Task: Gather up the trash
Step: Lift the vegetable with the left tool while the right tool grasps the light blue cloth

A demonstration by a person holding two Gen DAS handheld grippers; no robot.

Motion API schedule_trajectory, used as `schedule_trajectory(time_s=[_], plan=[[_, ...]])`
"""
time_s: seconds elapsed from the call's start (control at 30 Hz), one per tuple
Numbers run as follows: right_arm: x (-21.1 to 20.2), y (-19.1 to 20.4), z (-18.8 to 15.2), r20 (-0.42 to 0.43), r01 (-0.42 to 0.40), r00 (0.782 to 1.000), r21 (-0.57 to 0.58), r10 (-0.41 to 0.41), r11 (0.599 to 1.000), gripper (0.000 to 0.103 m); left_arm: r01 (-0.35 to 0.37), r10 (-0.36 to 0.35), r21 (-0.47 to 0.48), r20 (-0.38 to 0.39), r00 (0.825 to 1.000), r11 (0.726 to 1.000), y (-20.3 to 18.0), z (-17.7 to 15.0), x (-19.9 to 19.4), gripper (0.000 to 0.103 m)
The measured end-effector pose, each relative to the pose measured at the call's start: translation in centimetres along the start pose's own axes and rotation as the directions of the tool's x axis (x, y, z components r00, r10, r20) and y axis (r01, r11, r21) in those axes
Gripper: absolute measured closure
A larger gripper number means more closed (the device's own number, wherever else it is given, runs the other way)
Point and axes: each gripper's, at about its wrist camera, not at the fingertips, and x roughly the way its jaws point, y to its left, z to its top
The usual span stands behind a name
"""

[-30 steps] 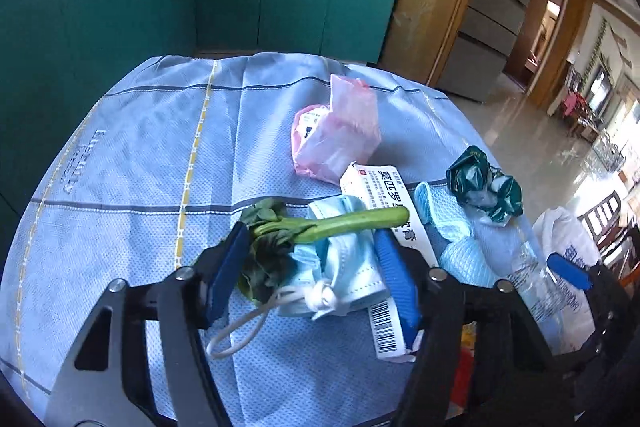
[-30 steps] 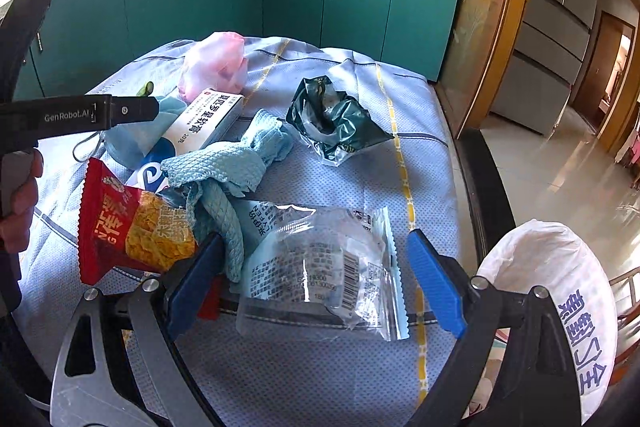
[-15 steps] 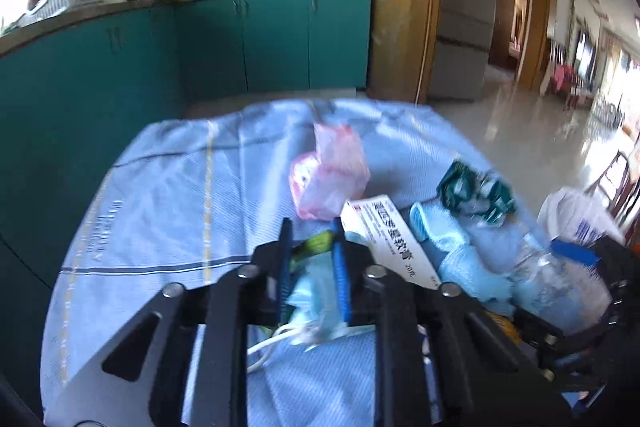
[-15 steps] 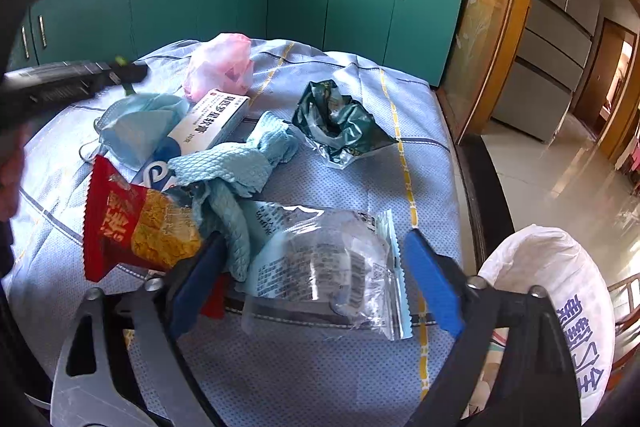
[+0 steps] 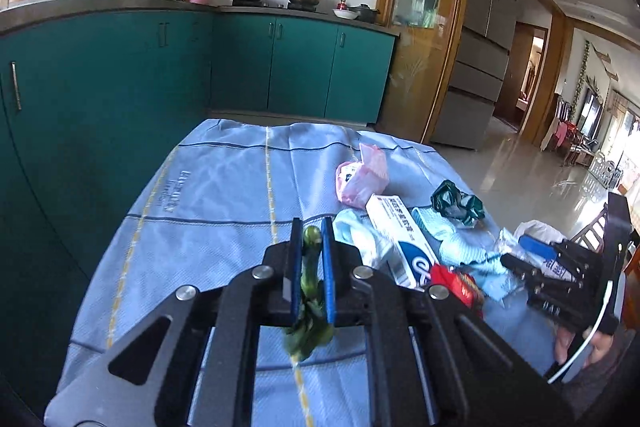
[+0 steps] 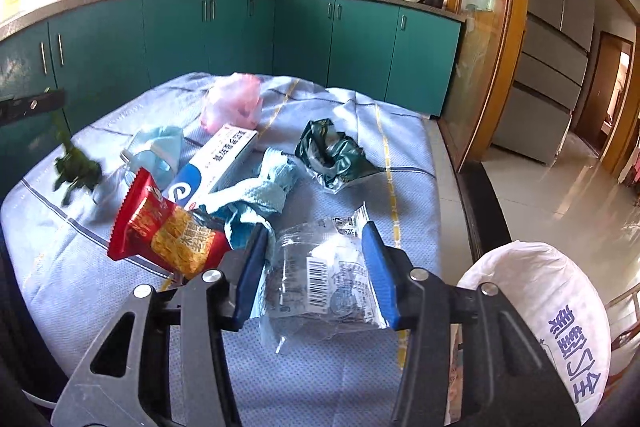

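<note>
While left gripper (image 5: 311, 259) clamps the vegetable stalk (image 5: 310, 291), right gripper (image 6: 318, 267) – jaws closing, seemingly touching – straddles clear wrapper (image 6: 320, 283), centre-low.

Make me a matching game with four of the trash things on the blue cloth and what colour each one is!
Things:
1. vegetable stalk
2. snack packet
3. crumpled foil wrapper
4. thin plastic bag

Colours:
A. pink
B. red and yellow
C. green, leafy
D. dark teal

Pairs: 1-C, 2-B, 3-D, 4-A
</note>
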Motion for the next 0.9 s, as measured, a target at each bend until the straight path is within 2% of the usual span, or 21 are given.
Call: schedule_trajectory(time_s=[0.27, 0.4, 0.5, 0.57, 0.67, 0.8, 0.87, 0.9], plan=[[0.1, 0.3, 0.0, -0.004, 0.005, 1.0, -0.024, -0.005, 1.0, 0.055, 0.017, -0.014, 0.046, -0.054, 0.998, 0.999, -1.4, -2.0, -0.1, 0.092], [0.3, 0.5, -0.1, -0.014, 0.009, 1.0, -0.02, -0.009, 1.0, 0.053, 0.016, -0.013, 0.072, -0.05, 0.999, 0.997, -1.9, -2.5, 0.1, 0.092], [1.1, 0.5, -0.2, -0.044, 0.028, 0.999, -0.018, -0.028, 0.999, 0.046, 0.026, -0.022, 0.076, -0.054, 0.998, 0.997, -2.2, -2.5, 0.0, 0.092], [1.6, 0.6, -0.3, -0.063, 0.042, 0.997, -0.023, -0.043, 0.999, 0.036, 0.027, -0.023, 0.076, -0.055, 0.998, 0.997, -2.2, -2.5, -0.1, 0.092], [2.1, 1.1, -0.4, -0.081, 0.051, 0.995, -0.04, -0.054, 0.998, 0.031, 0.027, -0.023, 0.074, -0.057, 0.998, 0.997, -2.0, -2.4, -0.2, 0.089], [2.7, 1.8, -0.6, -0.097, 0.065, 0.993, -0.067, -0.071, 0.996, 0.031, 0.025, -0.022, 0.066, -0.057, 0.998, 0.998, -1.8, -2.4, -0.3, 0.088], [2.5, 1.9, -0.5, -0.083, 0.056, 0.995, -0.068, -0.061, 0.996, 0.043, 0.027, -0.023, 0.066, -0.054, 0.998, 0.997, -1.8, -2.4, -0.4, 0.088], [2.3, 1.9, -0.5, -0.077, 0.052, 0.995, -0.066, -0.057, 0.996, 0.044, 0.028, -0.024, 0.067, -0.053, 0.998, 0.997, -1.8, -2.4, -0.5, 0.088]])
